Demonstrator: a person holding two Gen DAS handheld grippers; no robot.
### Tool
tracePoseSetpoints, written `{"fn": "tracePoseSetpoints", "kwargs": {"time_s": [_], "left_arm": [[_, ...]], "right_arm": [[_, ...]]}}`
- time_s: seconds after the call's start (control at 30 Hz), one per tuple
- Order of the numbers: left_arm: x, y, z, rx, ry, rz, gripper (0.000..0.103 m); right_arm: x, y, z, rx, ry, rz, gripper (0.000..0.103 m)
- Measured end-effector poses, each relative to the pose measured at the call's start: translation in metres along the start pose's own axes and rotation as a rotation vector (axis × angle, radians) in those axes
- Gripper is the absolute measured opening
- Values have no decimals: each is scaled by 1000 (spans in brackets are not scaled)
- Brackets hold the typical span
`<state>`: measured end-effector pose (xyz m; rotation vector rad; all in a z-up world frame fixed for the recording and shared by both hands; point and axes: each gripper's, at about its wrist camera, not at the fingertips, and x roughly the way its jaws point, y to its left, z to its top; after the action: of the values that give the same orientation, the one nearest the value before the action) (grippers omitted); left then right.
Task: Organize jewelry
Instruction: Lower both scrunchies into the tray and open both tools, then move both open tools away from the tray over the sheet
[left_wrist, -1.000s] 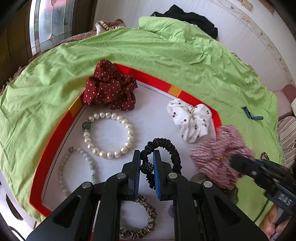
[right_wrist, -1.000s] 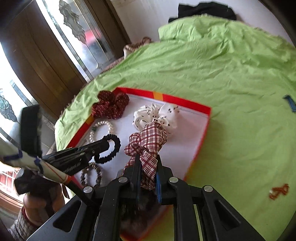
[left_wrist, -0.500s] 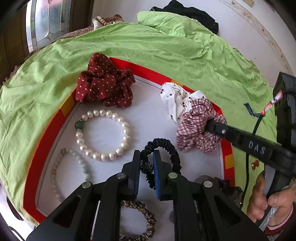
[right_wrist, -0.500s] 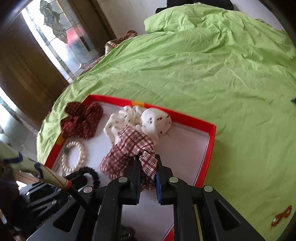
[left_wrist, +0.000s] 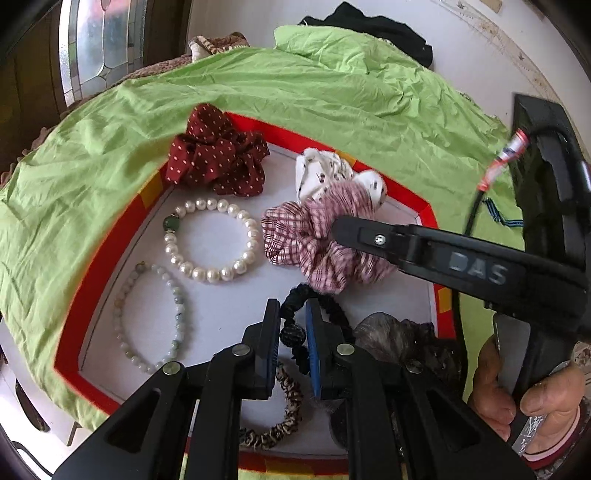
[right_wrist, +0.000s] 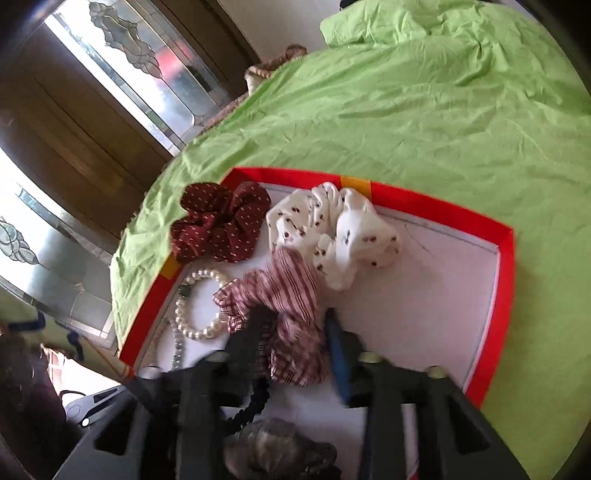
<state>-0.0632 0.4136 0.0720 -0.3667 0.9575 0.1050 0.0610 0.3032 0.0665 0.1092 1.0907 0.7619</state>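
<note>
Left gripper (left_wrist: 291, 334) clamped on black hair tie (left_wrist: 334, 314), right gripper (right_wrist: 295, 332) w/ fingers apart around plaid scrunchie (right_wrist: 288, 306), scrunchie laid in red tray (right_wrist: 504, 258) beside white scrunchie (right_wrist: 332, 229) & pearl bracelet (left_wrist: 210, 240).

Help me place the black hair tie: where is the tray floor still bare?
Barest: the white floor right of the white scrunchie, up to the tray rim's far-right corner. A smaller patch lies inside the pearl bracelet. Crowded: the left side and around the plaid scrunchie.

plaid scrunchie (right_wrist: 291, 317) crumpled in red-rimmed tray (right_wrist: 506, 258)
</note>
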Motion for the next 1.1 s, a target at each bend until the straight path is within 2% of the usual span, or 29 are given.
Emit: {"fn": "tracePoseSetpoints", "kwargs": {"time_s": [0.07, 0.13, 0.33, 0.43, 0.7, 0.83, 1.1], "left_arm": [[-8, 0, -1, -2, -19, 3, 21], [-16, -1, -3, -4, -35, 8, 32], [-53, -11, -13, 25, -124, 56, 43], [-68, -21, -18, 44, -149, 86, 44], [-98, -66, -29, 94, -195, 63, 46], [-105, -107, -40, 159, -196, 27, 47], [-106, -192, -67, 302, -170, -49, 47]], "right_arm": [[-13, -1, -2, -7, -26, -8, 52], [-32, -4, -5, -3, -52, -11, 52], [-90, -21, -27, 15, -134, -29, 55], [-119, -34, -45, 29, -179, -50, 58], [-190, -86, -100, 128, -260, -149, 59], [-231, -117, -135, 187, -303, -213, 60], [-293, -172, -195, 330, -373, -283, 61]]}}
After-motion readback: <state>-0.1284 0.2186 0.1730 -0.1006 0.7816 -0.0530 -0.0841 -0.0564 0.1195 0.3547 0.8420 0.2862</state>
